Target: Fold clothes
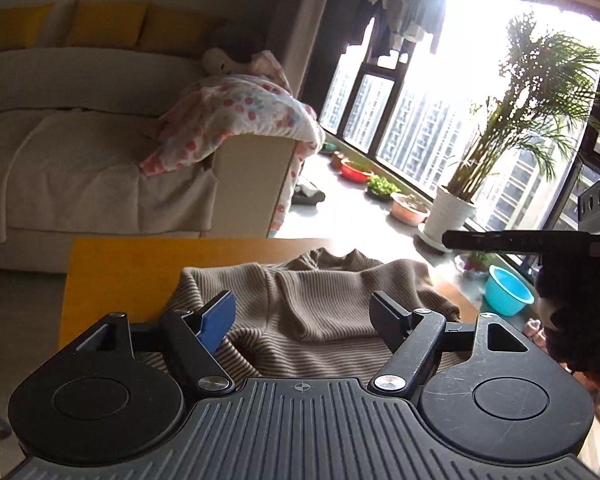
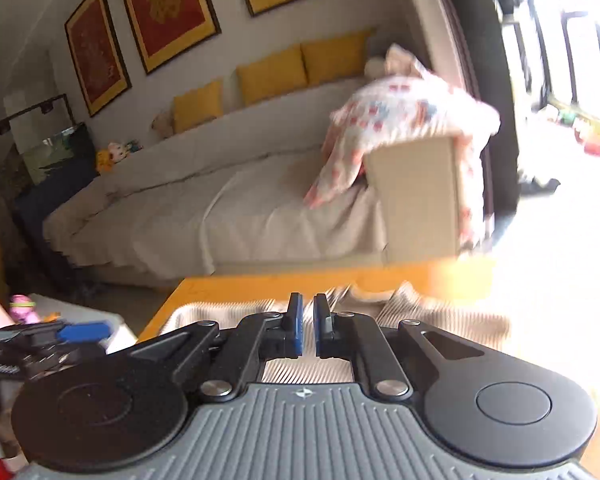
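A beige ribbed sweater [image 1: 320, 300] lies rumpled on the orange table [image 1: 120, 272]. My left gripper [image 1: 304, 312] hovers just above its near part. The jaws are open wide, and nothing is held between the blue pad [image 1: 218, 320] and the black finger. To the right, a black finger of my right gripper [image 1: 500, 240] reaches in sideways above the table's far corner. In the right wrist view, my right gripper [image 2: 309, 320] hangs over the sweater [image 2: 440, 320]. It is shut down to a thin slit with no cloth pinched. The left gripper's blue pad [image 2: 84, 330] shows at the lower left.
Beyond the table stands a cream sofa [image 1: 80, 168] with a floral blanket [image 1: 240, 120] over its armrest. By the window are a potted palm [image 1: 452, 208], plant bowls and a blue basin [image 1: 506, 290]. Small toys [image 2: 22, 308] sit on a low surface at the left.
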`<control>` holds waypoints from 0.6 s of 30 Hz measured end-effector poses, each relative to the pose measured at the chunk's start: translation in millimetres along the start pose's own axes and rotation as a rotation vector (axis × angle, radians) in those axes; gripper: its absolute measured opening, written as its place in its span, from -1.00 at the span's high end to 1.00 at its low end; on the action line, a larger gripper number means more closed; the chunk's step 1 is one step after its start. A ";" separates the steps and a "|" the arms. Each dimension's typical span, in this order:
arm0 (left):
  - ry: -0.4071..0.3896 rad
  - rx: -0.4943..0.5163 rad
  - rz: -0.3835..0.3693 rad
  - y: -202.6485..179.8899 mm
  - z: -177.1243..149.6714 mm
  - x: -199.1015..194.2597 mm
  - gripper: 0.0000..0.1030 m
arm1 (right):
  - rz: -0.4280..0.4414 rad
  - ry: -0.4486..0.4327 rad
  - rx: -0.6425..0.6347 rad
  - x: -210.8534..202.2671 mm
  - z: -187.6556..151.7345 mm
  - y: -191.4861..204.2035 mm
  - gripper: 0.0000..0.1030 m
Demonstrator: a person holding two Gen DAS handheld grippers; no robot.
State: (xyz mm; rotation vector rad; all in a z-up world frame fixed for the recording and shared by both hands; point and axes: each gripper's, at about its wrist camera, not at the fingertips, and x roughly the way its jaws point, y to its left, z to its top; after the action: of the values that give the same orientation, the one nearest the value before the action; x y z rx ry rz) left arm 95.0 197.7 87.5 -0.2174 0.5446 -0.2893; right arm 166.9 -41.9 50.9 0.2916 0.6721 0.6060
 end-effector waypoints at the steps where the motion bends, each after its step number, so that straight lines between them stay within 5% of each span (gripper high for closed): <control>1: 0.008 -0.002 0.006 0.9 -0.3 1.9 -0.57 | 0.091 0.066 0.083 8.8 -14.4 -0.7 0.66; 4: 0.018 -0.024 0.012 4.6 -1.3 2.9 -0.65 | 0.342 0.252 0.314 35.5 -55.7 -0.3 0.55; 8: -0.007 -0.051 0.025 11.6 0.2 -5.1 -0.73 | 0.349 0.332 0.278 78.5 -81.9 36.8 0.47; 11: -0.048 -0.095 0.039 21.7 2.0 -15.4 -0.77 | 0.274 0.273 0.109 102.4 -84.5 62.5 0.47; 13: -0.083 -0.124 0.047 26.0 2.9 -21.9 -0.78 | 0.196 0.209 -0.009 111.4 -82.0 78.8 0.84; 18: -0.156 -0.146 0.025 31.7 10.1 -35.3 -0.86 | 0.131 -0.052 -0.201 57.2 -24.6 84.8 0.92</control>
State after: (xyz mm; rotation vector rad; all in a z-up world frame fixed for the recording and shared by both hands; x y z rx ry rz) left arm 78.3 240.2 103.9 -0.3707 0.4136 -0.2060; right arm 150.0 61.5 41.4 0.1639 0.5404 0.7826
